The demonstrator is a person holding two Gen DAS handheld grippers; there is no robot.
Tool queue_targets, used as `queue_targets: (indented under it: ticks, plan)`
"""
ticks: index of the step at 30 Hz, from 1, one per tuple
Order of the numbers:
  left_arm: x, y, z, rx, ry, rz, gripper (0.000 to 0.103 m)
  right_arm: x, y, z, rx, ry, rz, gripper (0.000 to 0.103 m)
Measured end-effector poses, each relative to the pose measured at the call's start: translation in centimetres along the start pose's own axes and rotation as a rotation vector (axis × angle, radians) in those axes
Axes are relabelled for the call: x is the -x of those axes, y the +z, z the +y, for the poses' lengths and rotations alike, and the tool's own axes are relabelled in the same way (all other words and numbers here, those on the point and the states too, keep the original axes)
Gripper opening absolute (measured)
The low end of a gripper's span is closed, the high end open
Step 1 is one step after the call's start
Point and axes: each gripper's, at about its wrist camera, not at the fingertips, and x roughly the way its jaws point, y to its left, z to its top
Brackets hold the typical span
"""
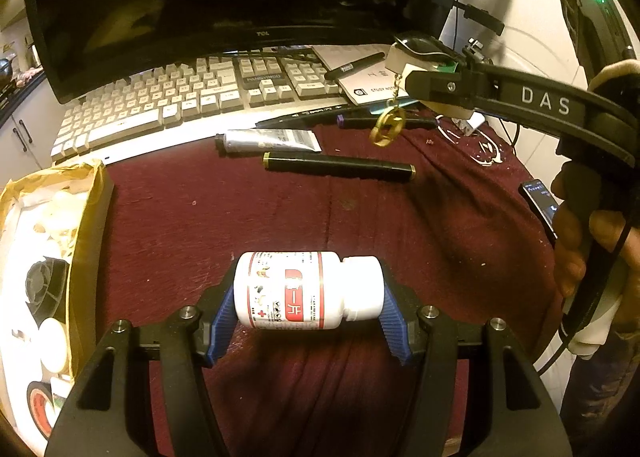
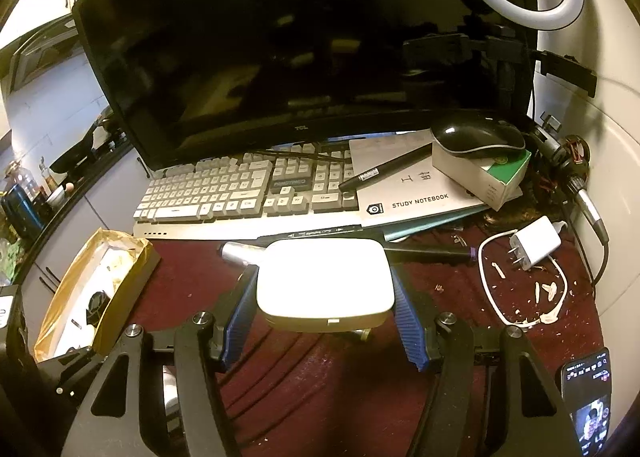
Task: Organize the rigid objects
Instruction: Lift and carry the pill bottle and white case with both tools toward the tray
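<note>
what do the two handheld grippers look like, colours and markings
Both are matte black frames with silver round bolt heads and ribbed blue finger pads. Seen from the left wrist view, the right gripper has a long curved black arm printed DAS in pale letters, a black cable running down past the handle, and a white lower grip. The left gripper shows the same frame.

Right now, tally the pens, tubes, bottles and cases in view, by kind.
Pens: 4
Tube: 1
Bottle: 1
Case: 1
Total: 7
</note>
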Motion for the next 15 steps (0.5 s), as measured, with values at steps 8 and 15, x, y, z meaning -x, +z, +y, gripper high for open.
queue_targets:
  ticks: [8, 15]
  plan:
    - [0.8, -0.1, 0.7, 0.027, 0.011, -0.015, 0.061, 0.2, -0.1, 0.8, 0.018, 0.014, -0.004, 0.058]
    - [1.2, -0.1, 1.4, 0.045, 0.019, -0.021, 0.061, 0.3, -0.1, 1.6, 0.034, 0.027, -0.003, 0.058]
